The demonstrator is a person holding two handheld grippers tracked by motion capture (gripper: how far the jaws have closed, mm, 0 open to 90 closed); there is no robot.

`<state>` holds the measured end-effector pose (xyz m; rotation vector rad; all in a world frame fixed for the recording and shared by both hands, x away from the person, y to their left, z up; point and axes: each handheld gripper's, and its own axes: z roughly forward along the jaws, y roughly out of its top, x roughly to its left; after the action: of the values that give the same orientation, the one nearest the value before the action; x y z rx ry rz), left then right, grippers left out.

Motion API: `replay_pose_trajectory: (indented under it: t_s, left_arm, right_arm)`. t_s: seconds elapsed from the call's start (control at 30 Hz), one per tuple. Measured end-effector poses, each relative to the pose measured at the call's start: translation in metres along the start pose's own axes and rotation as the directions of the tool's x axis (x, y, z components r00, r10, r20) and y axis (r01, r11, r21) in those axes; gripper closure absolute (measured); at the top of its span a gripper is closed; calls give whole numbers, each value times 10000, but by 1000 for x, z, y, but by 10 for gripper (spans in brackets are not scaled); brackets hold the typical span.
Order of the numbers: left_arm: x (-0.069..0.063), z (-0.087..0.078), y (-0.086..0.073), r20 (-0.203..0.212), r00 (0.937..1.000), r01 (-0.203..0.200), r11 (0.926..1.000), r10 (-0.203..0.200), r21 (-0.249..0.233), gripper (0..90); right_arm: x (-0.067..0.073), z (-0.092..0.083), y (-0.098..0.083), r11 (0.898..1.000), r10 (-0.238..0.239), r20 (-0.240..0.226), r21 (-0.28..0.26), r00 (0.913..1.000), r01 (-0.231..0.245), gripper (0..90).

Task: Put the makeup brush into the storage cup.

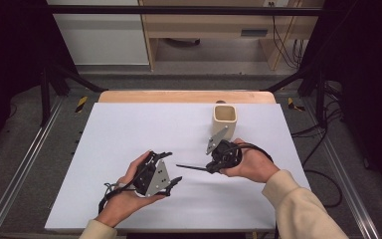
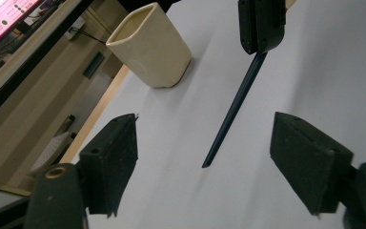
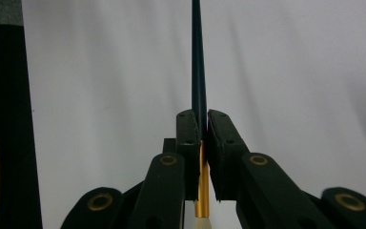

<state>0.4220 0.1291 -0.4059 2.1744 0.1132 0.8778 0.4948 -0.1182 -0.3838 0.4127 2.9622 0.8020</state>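
The jaws of the right gripper (image 3: 203, 119) are closed on a thin dark pencil (image 3: 198, 57), which has a gold band and a pale end just behind the pads. In the right gripper view the pencil goes straight ahead from between the jaws, in line with the gripper. In the high view the right gripper (image 1: 210, 168) holds the pencil (image 1: 191, 167) nearly level above the white table (image 1: 129, 124), and its long axis runs across the table, with the free tip pointing to the left, toward the left gripper (image 1: 175, 181). The jaws of the left gripper (image 2: 205, 162) are apart and hold nothing; the pads do not touch the pencil (image 2: 233, 112), whose tip lies in the gap between them, a little farther off. Behind the right gripper, near the far edge of the table, a cream square cup (image 1: 225, 118) stands upright, apart from both grippers.
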Motion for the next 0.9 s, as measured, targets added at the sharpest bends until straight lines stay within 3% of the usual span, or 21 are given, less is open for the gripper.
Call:
replay_pose_trajectory:
  t_s: [0.17, 0.43, 0.6, 0.63, 0.7, 0.9]
  left_arm:
    - [-5, 6, 7, 169, 9985, -525, 9985, 522, 145, 330]
    - [-9, 15, 7, 486, 9934, -1064, 9930, 1039, 520, 383]
    - [-12, 24, 7, 632, 9908, -1240, 9893, 1193, 771, 426]
    - [-13, 26, 7, 625, 9922, -1123, 9911, 1079, 714, 436]
    - [-13, 29, 8, 765, 9877, -1436, 9850, 1366, 957, 466]
    - [-16, 34, 8, 850, 9903, -1152, 9912, 1095, 645, 551]
  right_arm:
    - [4, -1, 7, 10000, 23, -84, 93, 10000, -22, 838]
    - [6, -1, 12, 10000, 7, -136, 88, 9999, -5, 838]
    - [6, -2, 13, 9999, -72, -300, 76, 9995, 75, 838]
    - [7, -1, 14, 10000, -32, -346, 49, 9994, 34, 838]
    - [8, -1, 16, 10000, -90, -482, -30, 9988, 89, 838]
    - [10, -1, 18, 9999, -116, -595, -27, 9982, 115, 838]
